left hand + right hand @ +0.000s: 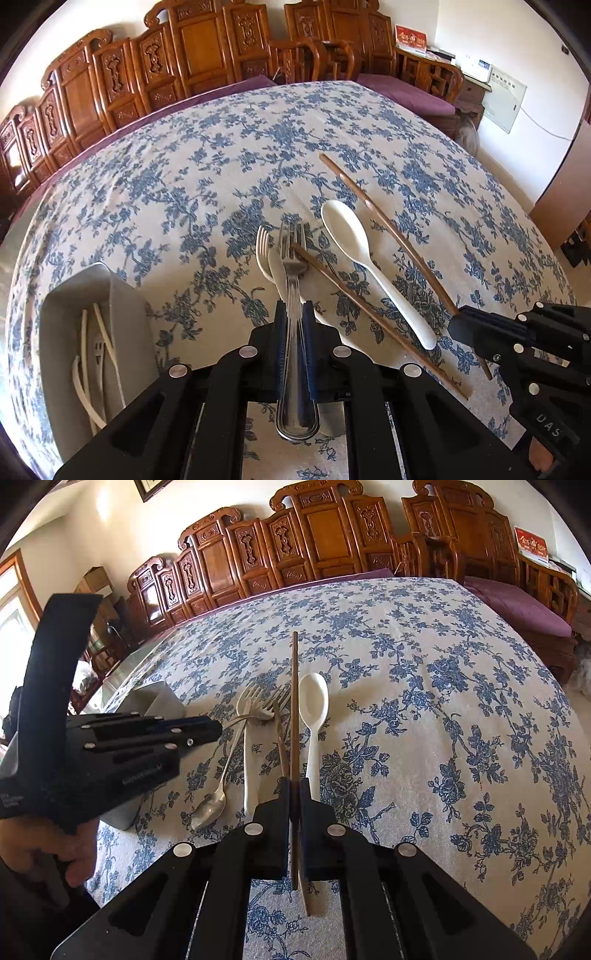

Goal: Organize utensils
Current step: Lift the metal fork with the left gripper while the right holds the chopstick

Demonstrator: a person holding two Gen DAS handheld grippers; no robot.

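My left gripper (294,314) is shut on the handle of a metal fork (291,254), whose tines point away over a white plastic fork (263,251). To the right of them lies a white spoon (354,251). One brown chopstick (369,317) rests across the cloth with its tip under the fork's head. My right gripper (294,786) is shut on the other chopstick (294,701), which points straight away beside the white spoon (314,701). In the right wrist view the left gripper (218,727) reaches in from the left, above a metal handle end (208,812).
A grey container (122,295) holding white utensils stands at the left of the table, on the blue floral cloth (184,166). Carved wooden chairs (207,55) line the far edge. A person's hand (66,853) holds the left gripper.
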